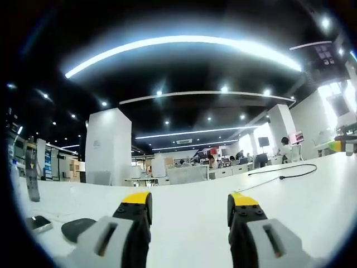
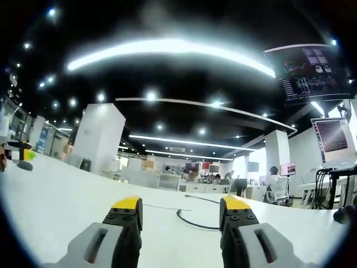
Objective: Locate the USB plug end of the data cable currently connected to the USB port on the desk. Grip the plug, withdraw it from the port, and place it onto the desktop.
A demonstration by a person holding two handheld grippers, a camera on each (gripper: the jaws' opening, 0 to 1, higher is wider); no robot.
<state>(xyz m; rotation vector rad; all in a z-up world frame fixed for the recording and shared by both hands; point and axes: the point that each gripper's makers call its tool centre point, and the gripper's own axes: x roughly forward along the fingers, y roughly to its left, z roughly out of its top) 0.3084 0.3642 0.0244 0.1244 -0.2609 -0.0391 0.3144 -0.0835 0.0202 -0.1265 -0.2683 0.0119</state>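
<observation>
My left gripper (image 1: 189, 202) stands open low over the white desk (image 1: 195, 223), with nothing between its yellow-tipped jaws. A black cable (image 1: 290, 173) lies on the desk to the far right of it, looping toward the desk's far edge. My right gripper (image 2: 181, 206) is open too, empty, just above the same white desk (image 2: 67, 195). Ahead of it a black cable (image 2: 195, 222) curves across the desktop between the two jaws. I cannot make out the USB plug or the port in either view.
A phone (image 1: 38, 223) and a dark oval pad (image 1: 78, 228) lie at the left near the left gripper. A black stand (image 1: 32, 173) rises at the far left. Monitors (image 2: 332, 134) and cables stand at the right. People sit at desks far behind.
</observation>
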